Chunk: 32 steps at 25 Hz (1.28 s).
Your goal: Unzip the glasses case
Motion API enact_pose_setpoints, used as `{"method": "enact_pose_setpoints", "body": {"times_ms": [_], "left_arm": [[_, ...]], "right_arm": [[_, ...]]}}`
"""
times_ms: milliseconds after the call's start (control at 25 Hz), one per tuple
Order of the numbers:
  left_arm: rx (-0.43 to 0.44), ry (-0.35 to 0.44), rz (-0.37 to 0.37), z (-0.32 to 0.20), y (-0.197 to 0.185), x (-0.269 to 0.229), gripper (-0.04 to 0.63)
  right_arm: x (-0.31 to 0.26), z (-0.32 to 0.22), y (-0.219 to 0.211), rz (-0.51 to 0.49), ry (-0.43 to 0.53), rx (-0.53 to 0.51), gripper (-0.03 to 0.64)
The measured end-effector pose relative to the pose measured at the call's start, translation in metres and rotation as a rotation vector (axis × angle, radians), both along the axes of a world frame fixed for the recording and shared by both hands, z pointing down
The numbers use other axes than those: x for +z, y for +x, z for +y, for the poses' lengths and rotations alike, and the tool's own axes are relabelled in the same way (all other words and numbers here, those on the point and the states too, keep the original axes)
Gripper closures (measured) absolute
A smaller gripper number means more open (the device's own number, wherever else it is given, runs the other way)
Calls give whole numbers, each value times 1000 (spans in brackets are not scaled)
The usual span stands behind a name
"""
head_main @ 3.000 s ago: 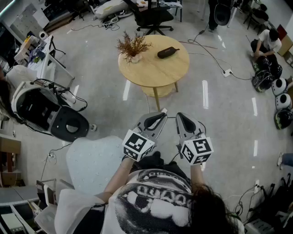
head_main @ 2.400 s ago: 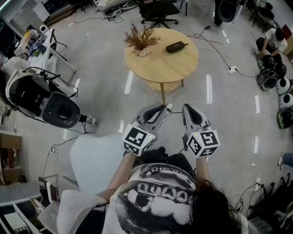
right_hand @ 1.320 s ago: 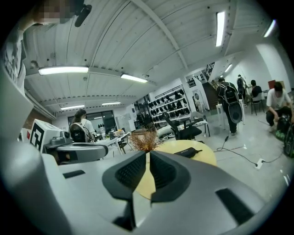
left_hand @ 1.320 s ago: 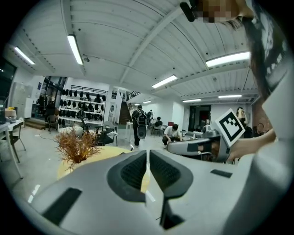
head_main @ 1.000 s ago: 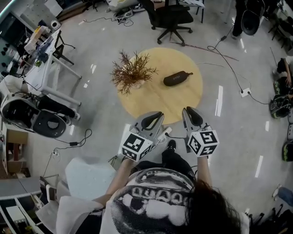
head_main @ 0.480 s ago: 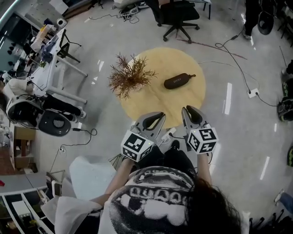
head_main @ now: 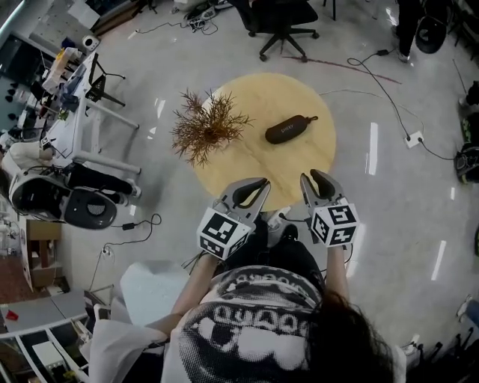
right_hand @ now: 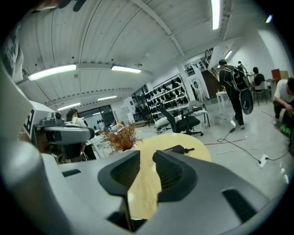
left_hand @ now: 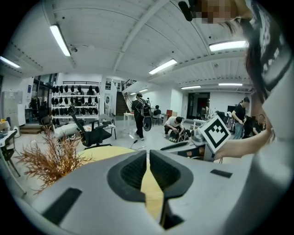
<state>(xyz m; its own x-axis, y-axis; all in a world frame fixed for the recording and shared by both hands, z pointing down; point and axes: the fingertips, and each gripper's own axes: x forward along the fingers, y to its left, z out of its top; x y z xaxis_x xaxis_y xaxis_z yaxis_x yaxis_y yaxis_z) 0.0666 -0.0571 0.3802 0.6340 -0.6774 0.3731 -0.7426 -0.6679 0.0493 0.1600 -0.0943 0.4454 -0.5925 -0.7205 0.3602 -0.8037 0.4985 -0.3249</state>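
The black glasses case (head_main: 287,129) lies zipped on the round wooden table (head_main: 247,168), right of centre. It also shows small and far off in the right gripper view, as the case (right_hand: 177,149) beyond the jaws. Both grippers hover at the table's near edge, well short of the case. My left gripper (head_main: 263,182) (left_hand: 147,153) is shut, its tips almost touching, holding nothing. My right gripper (head_main: 312,176) (right_hand: 146,153) is open: its jaws have just been opening and only a narrow gap with nothing in it shows between them.
A dried plant (head_main: 207,127) (right_hand: 120,137) (left_hand: 50,158) stands on the table's left side. A black office chair (head_main: 288,19) is beyond the table. A white desk (head_main: 93,105) and a black-and-white machine (head_main: 71,198) are at the left. Cables (head_main: 389,82) run over the floor at the right.
The person has walked up to the table, which came from far off to just under the grippers. Both grippers now reach over its near edge.
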Motion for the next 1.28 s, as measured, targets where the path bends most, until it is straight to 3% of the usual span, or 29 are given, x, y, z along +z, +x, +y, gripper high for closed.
{"method": "enact_pose_setpoints", "body": {"times_ms": [240,440,680,960,1280], "left_arm": [[109,3,-14,-28,-5,8,568],[210,-7,-5,-51,-14,14,568],[315,-24,14,-71,-21,23,568],[429,-36,29,-83,-25,35,568],[462,-86,26,-86,-40,53,568]], "right_arm": [[31,-26,-7,198,12,-58,489],[62,-64,-23,451,57,-261,462],[91,-126,-33,617,71,-468,426],[131,-167,-46,851,9,-787,360],[170,-179,-63,1065,-56,-1153,295]]}}
